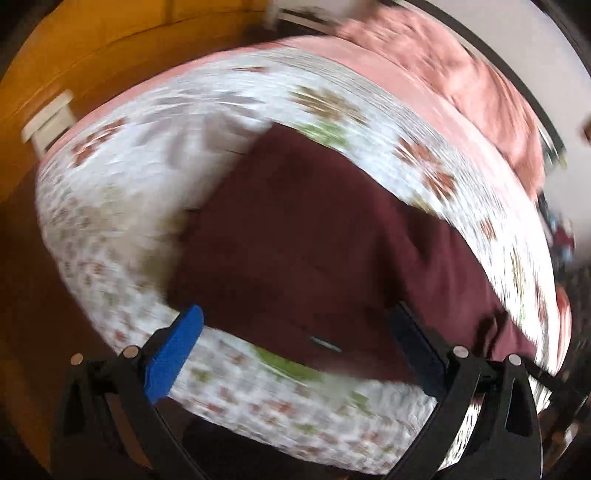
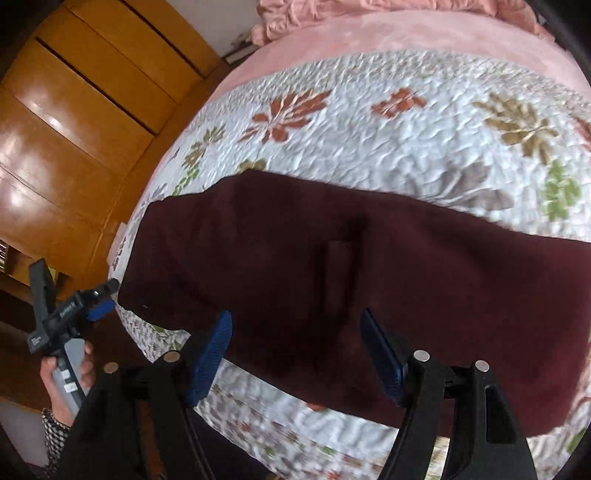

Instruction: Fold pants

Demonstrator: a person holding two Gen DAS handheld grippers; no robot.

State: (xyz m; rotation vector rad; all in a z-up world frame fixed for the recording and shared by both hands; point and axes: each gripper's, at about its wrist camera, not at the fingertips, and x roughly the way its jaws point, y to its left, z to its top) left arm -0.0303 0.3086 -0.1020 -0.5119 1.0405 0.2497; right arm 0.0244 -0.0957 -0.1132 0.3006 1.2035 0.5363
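Note:
Dark maroon pants lie spread flat across a white floral quilt on a bed. My right gripper is open and empty, hovering over the near edge of the pants. My left gripper is open and empty above the pants near their lower edge; this view is motion-blurred. The left gripper also shows in the right wrist view, held in a hand just off the left end of the pants.
A pink blanket lies bunched at the far end of the bed. Orange wooden wardrobe doors stand to the left of the bed. A white object stands beside the bed at far left.

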